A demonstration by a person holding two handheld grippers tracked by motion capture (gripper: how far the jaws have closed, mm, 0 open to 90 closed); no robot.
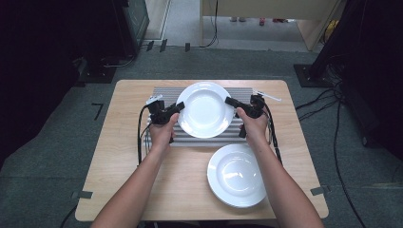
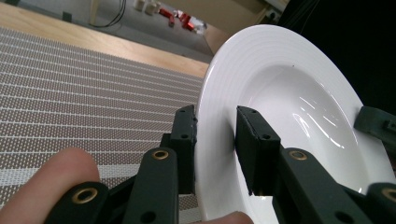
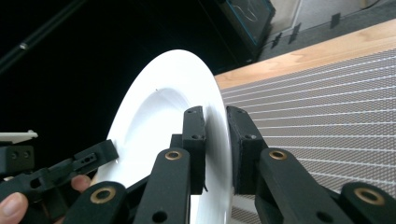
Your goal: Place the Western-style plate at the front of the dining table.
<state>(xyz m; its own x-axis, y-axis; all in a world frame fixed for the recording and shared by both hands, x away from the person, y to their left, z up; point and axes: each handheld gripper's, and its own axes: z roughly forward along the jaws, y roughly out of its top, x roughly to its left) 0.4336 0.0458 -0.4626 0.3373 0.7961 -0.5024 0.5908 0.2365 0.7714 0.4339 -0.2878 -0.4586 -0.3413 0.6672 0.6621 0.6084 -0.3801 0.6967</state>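
Both grippers are holding one white plate (image 1: 205,110) over the striped mat (image 1: 161,92) on the bench (image 1: 128,161). The left gripper (image 1: 179,107) is pinching the plate's left rim, its fingers (image 2: 184,140) narrow, one on each face of the rim. The right gripper (image 1: 230,101) is clamping the opposite rim the same way, fingers (image 3: 194,135) close together. A second plate (image 1: 236,175) is lying flat on the bench, near the person's right forearm (image 1: 285,190), apart from the held one.
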